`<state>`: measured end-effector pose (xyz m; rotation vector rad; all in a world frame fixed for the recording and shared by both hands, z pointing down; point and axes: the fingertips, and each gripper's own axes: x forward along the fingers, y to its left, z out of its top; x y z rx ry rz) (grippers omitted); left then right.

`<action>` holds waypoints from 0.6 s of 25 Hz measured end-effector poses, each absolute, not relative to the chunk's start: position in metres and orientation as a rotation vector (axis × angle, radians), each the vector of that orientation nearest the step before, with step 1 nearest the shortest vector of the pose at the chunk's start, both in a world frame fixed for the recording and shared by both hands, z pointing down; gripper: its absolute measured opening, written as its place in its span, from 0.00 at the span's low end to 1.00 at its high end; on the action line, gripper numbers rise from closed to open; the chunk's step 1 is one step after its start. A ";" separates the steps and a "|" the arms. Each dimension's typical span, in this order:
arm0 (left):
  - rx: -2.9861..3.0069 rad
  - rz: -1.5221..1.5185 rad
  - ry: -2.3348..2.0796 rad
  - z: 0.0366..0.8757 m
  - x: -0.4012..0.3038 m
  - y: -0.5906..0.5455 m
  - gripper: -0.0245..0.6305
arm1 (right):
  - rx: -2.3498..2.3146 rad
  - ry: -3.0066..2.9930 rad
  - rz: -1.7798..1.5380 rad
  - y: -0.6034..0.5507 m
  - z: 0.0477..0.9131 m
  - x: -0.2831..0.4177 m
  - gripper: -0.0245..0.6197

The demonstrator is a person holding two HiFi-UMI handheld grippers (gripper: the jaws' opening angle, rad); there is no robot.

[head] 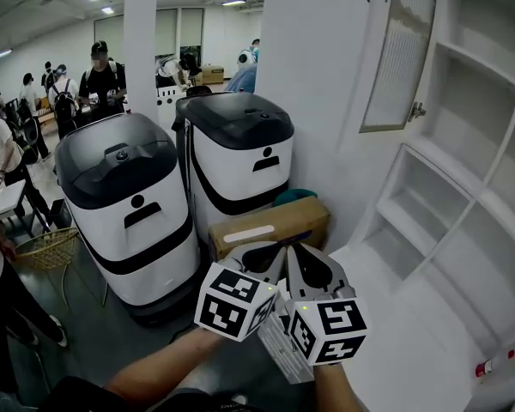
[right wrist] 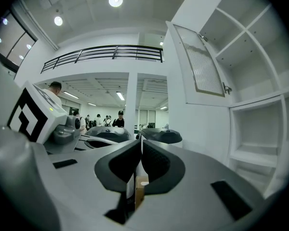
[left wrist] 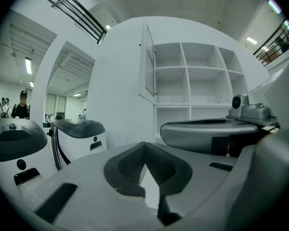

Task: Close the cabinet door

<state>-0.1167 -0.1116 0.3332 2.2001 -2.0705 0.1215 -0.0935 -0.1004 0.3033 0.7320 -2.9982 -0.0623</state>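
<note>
Both are pinched shut with nothing in them, left gripper [left wrist: 144,147] and right gripper [right wrist: 139,146] side by side, low in front of the cabinet [head: 463,144]. The cabinet door [head: 399,50] hangs open up to their right, well apart. It looks light and stiff, and the ribbed pane is probably fragile, so I'd just nudge the white frame at its free edge, no grabbing.
</note>
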 end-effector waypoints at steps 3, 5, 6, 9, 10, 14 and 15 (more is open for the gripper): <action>2.212 0.119 -2.064 0.329 -0.114 -0.120 0.05 | 0.737 -3.004 -0.083 -0.108 0.297 -0.092 0.07; 2.223 0.114 -2.058 0.326 -0.115 -0.126 0.05 | 0.762 -3.012 -0.094 -0.115 0.290 -0.090 0.07; 2.227 0.111 -2.054 0.325 -0.116 -0.130 0.05 | 0.776 -3.014 -0.098 -0.120 0.286 -0.090 0.07; 2.243 0.101 -2.038 0.322 -0.119 -0.142 0.05 | 0.815 -3.013 -0.113 -0.135 0.277 -0.089 0.07; 2.252 0.095 -2.032 0.321 -0.119 -0.147 0.05 | 0.830 -3.012 -0.122 -0.141 0.274 -0.088 0.07; 2.308 0.076 -1.995 0.313 -0.124 -0.170 0.05 | 0.916 -2.999 -0.166 -0.163 0.260 -0.089 0.07; 2.322 0.071 -1.979 0.311 -0.126 -0.177 0.05 | 0.940 -2.991 -0.175 -0.169 0.258 -0.089 0.07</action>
